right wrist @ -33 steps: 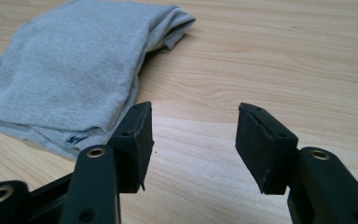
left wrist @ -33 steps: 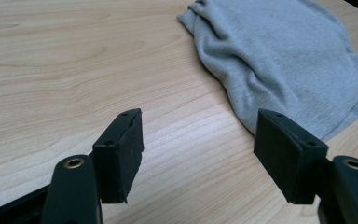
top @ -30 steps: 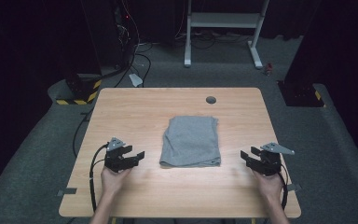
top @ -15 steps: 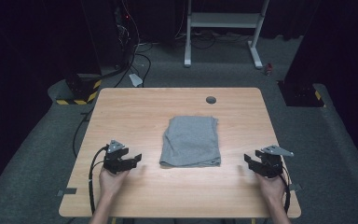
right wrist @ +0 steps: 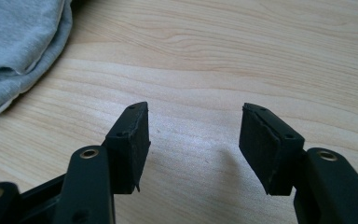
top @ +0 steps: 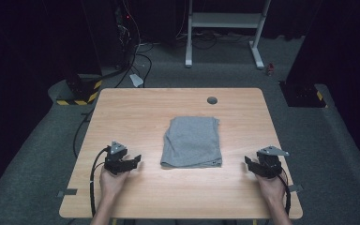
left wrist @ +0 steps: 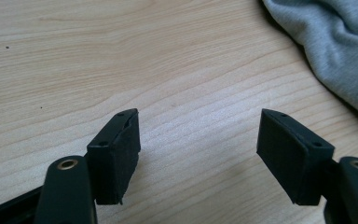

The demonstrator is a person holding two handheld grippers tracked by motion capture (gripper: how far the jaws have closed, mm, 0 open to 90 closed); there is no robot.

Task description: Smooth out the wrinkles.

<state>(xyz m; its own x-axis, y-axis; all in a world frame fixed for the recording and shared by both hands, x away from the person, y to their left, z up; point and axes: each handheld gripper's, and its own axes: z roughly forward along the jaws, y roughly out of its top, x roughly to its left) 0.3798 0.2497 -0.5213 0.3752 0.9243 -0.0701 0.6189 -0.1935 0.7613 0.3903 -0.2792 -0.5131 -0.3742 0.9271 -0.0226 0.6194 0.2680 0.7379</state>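
Observation:
A folded grey cloth (top: 191,140) lies flat in the middle of the wooden table (top: 136,112). My left gripper (top: 133,161) rests low over the wood to the cloth's left, apart from it, jaws open and empty. In the left gripper view the gripper (left wrist: 198,140) points at bare wood, with the cloth (left wrist: 335,46) at the upper right. My right gripper (top: 248,164) sits to the cloth's right, also apart. Its jaws have just been opening a little with nothing between them. In the right gripper view the gripper (right wrist: 193,140) faces bare wood, and the cloth's edge (right wrist: 18,37) lies at the upper left.
A dark round cable hole (top: 212,100) sits near the table's far edge. Beyond the table, on the grey floor, are a white frame (top: 225,28), cables and a base with yellow-black stripes (top: 77,96). Another dark base (top: 302,93) stands at the right.

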